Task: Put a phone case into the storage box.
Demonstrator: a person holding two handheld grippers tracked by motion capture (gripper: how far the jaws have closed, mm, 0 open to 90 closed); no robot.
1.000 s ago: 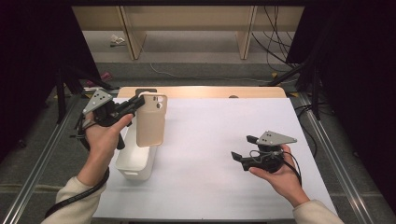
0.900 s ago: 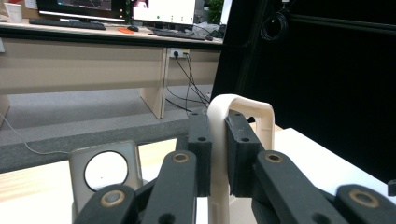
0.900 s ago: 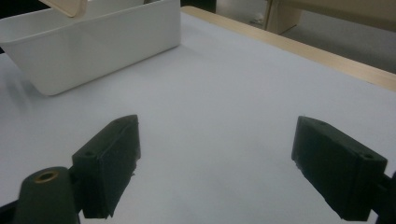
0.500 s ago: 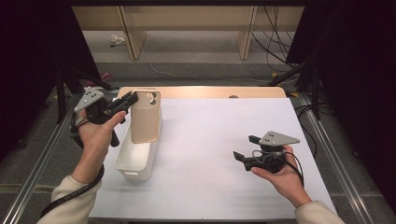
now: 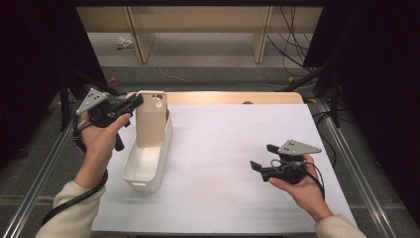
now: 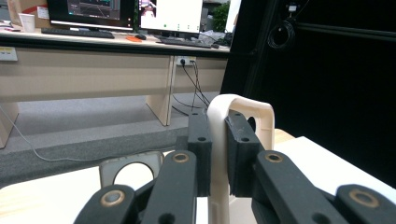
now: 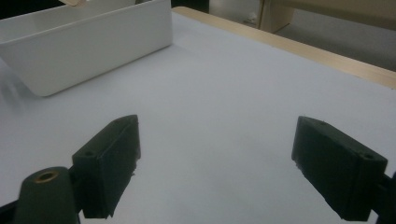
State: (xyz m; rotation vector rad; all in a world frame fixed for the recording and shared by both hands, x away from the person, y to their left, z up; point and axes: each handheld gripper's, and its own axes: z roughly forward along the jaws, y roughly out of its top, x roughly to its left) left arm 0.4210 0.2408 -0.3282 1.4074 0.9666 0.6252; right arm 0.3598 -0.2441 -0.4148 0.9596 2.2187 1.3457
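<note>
A beige phone case [image 5: 151, 119] stands upright with its lower end inside the far end of a white bin [image 5: 148, 168]. My left gripper [image 5: 136, 101] comes in from the left and is shut on the case's upper edge. In the left gripper view, the case [image 6: 243, 105] sits pinched between the two black pads [image 6: 200, 140] of the left gripper [image 6: 217, 135]. At the right of the table a hand holds my right gripper [image 5: 262, 156] low over the white sheet. Its jaws stand open with nothing between them. The right gripper [image 7: 217, 163] faces the bin [image 7: 93, 42] across bare sheet.
A white sheet [image 5: 233, 139] covers the table, with a wooden strip [image 5: 233, 97] along the far edge. Metal rails [image 5: 39, 183] run along both sides. Below the left jaws shows a pale piece with a round opening [image 6: 130, 165]. Desk legs and cables stand on the floor beyond.
The left hand has carried the case slightly left and back, and it now stands more upright at the bin's far end. The right gripper has stayed where it was.
</note>
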